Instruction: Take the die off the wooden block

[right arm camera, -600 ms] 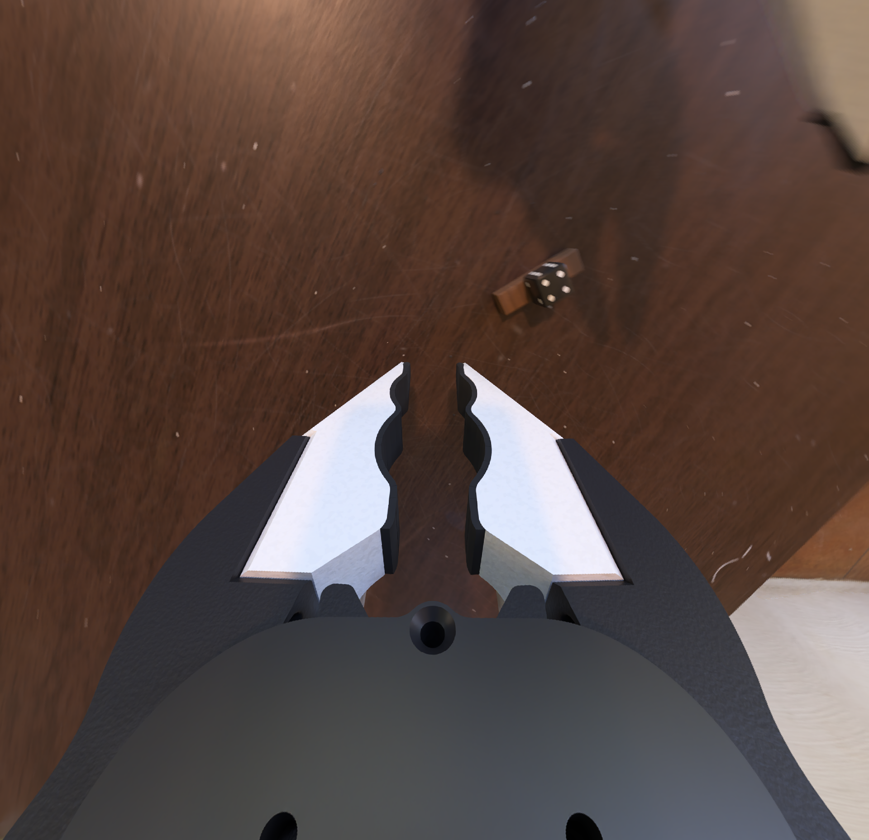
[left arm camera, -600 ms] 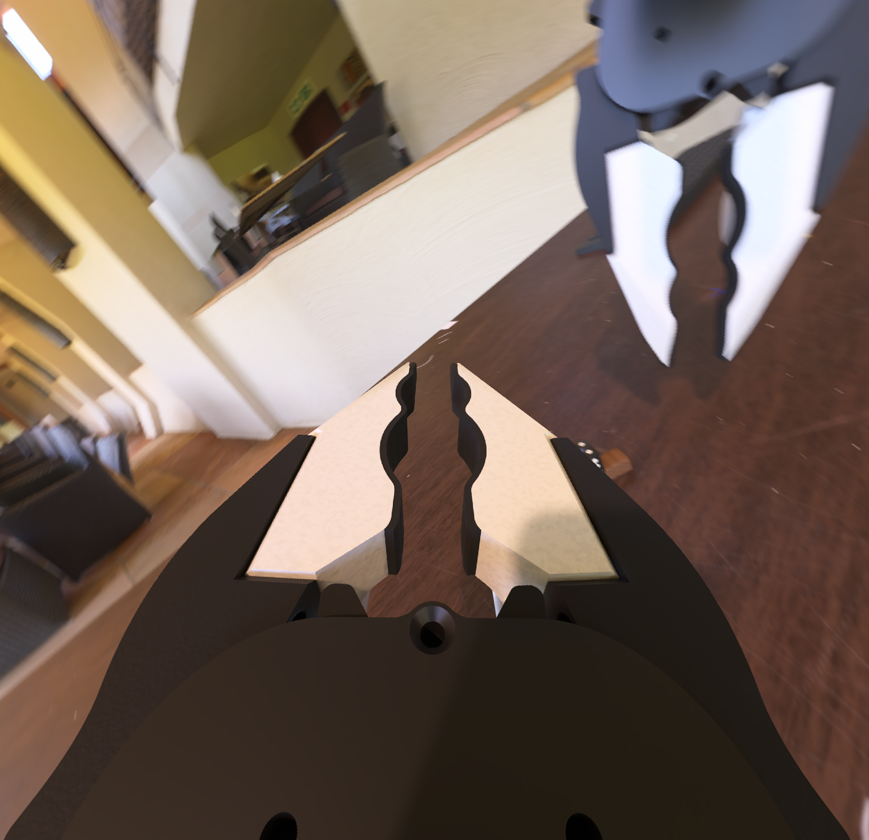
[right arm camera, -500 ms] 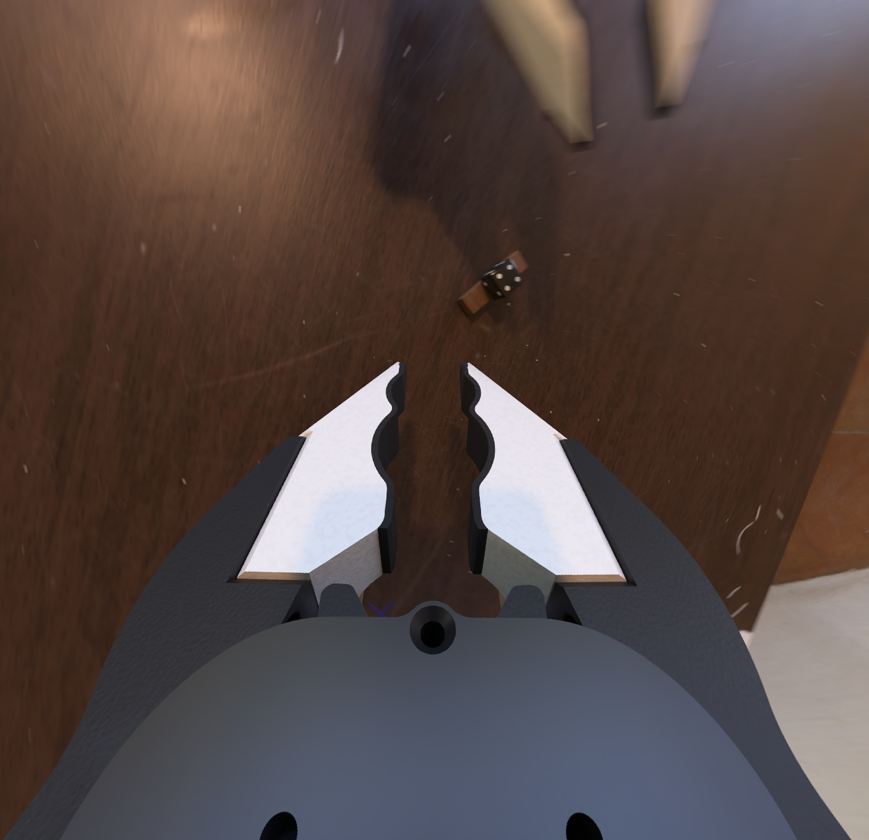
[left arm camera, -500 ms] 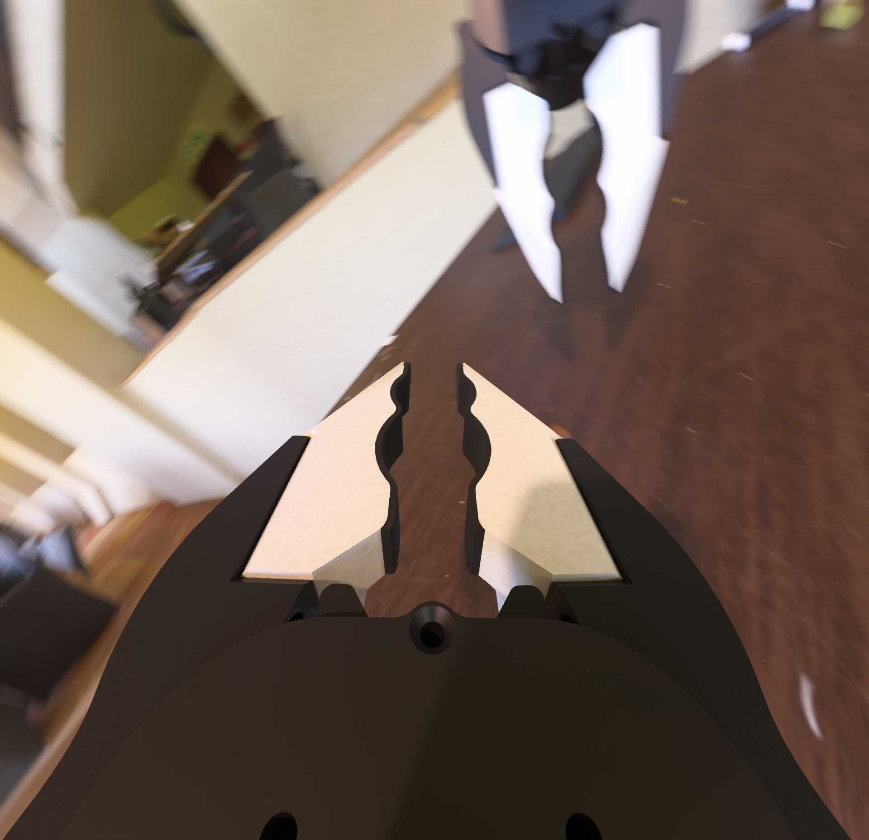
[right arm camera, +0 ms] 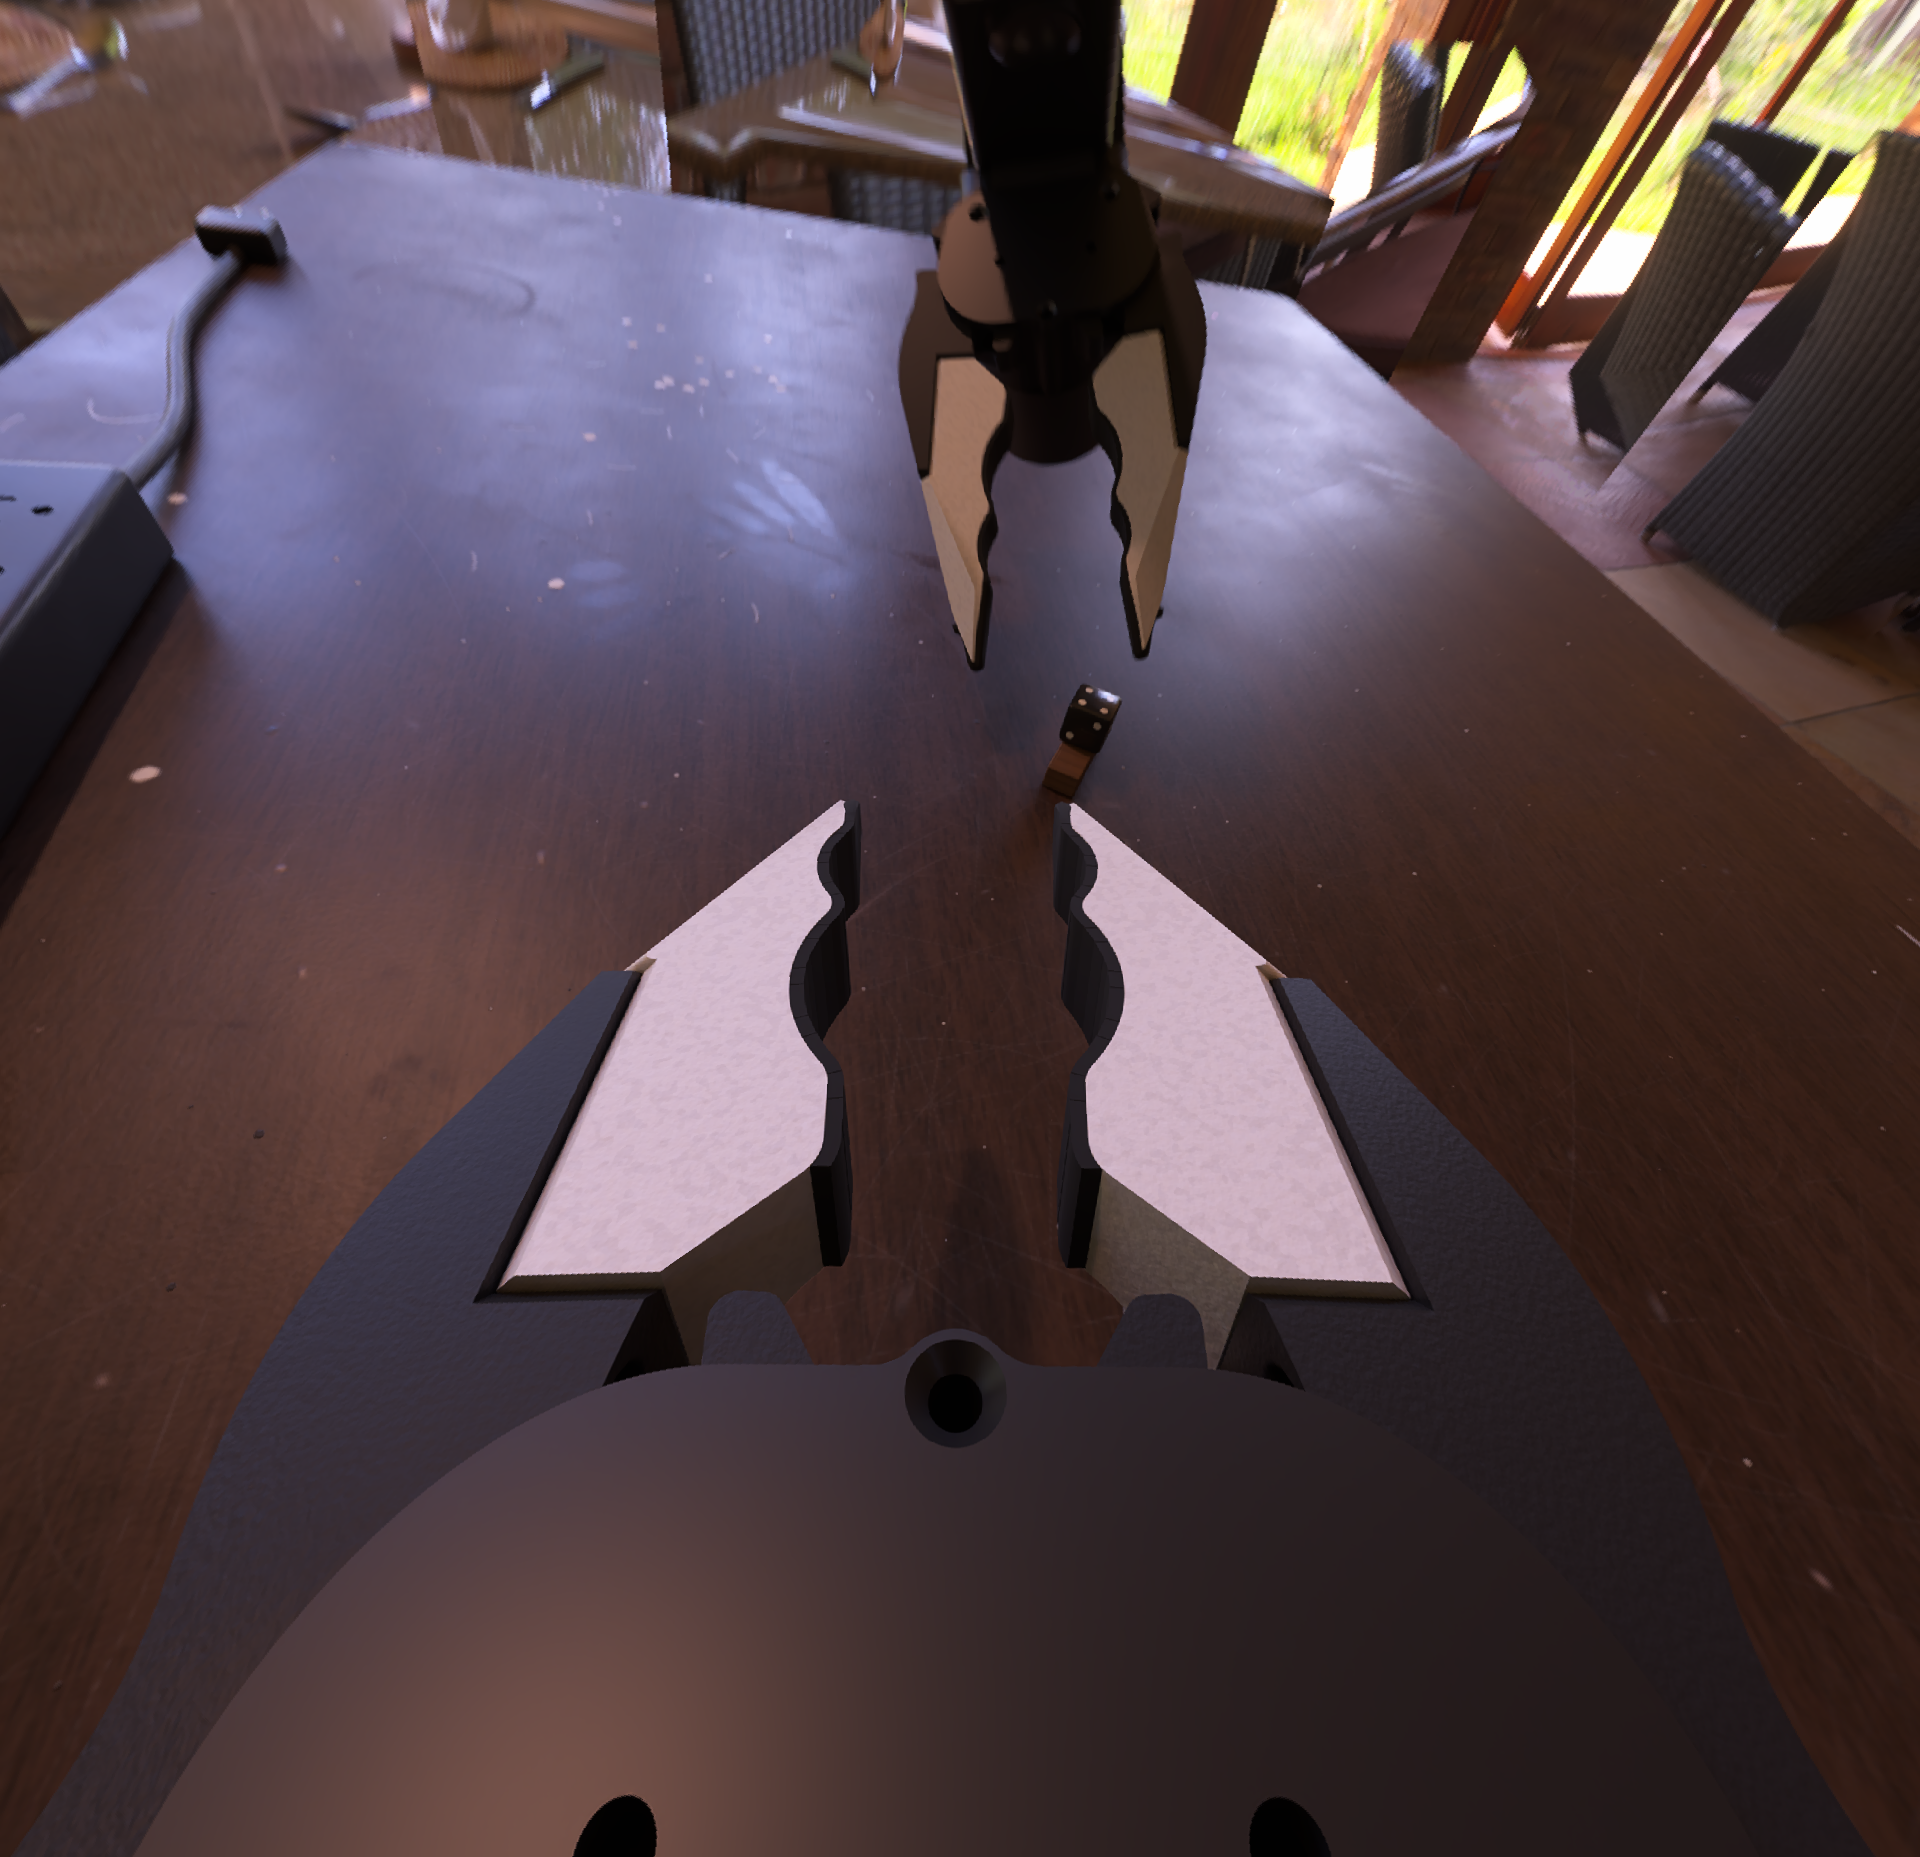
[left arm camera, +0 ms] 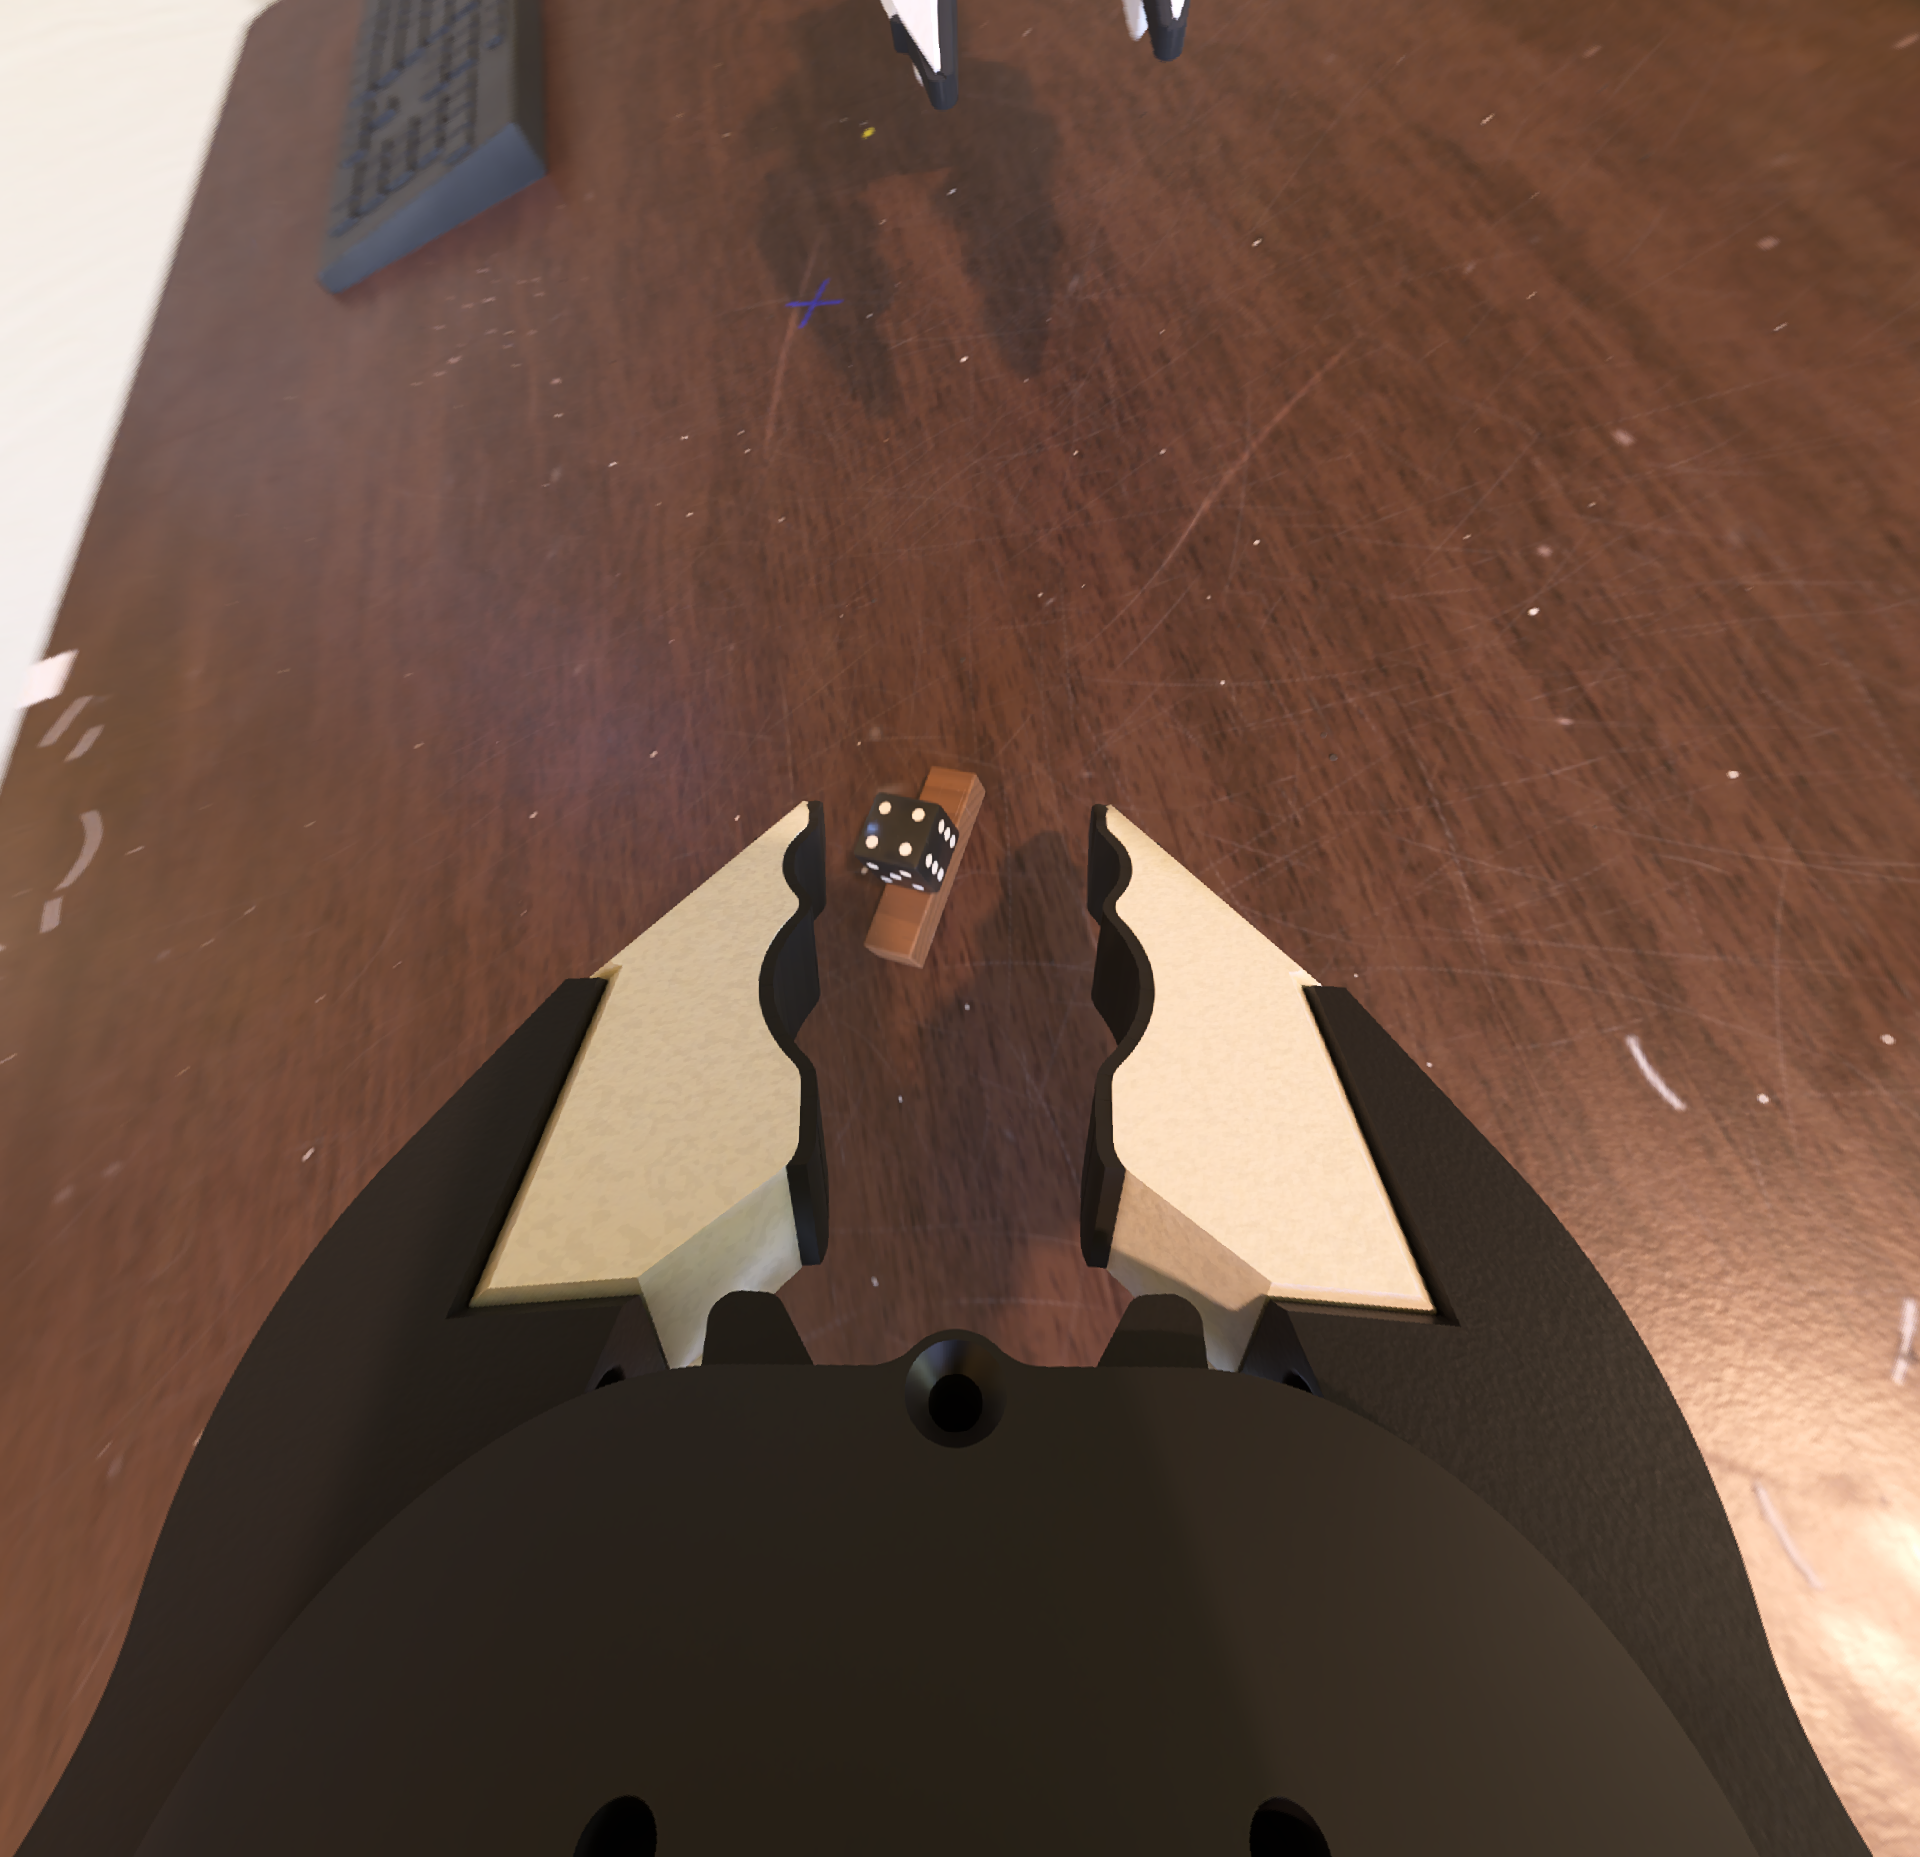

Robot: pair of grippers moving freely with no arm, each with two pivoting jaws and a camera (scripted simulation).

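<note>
A small black die (left arm camera: pixel 906 843) with white pips sits on a thin brown wooden block (left arm camera: pixel 925 898) lying flat on the dark wooden table (left arm camera: pixel 1351 560). My left gripper (left arm camera: pixel 951 820) is open and empty, above them, with the die between its fingertips, nearer the left finger. In the right wrist view the die (right arm camera: pixel 1089 720) and block (right arm camera: pixel 1068 768) lie just beyond my right gripper (right arm camera: pixel 956 815), which is open and empty. The left gripper (right arm camera: pixel 1060 633) hangs over the die there. The right gripper's fingertips (left arm camera: pixel 940 72) show at the top of the left wrist view.
A dark keyboard (left arm camera: pixel 431 93) lies at the table's far left in the left wrist view. A grey power strip (right arm camera: pixel 62 581) with a cable (right arm camera: pixel 187 353) sits at the left edge in the right wrist view. Wicker chairs (right arm camera: pixel 1787 373) stand beyond the table.
Both grippers have opened wider. The left gripper has swung down to point at the table over the die. The right gripper has tilted up to a low, level view.
</note>
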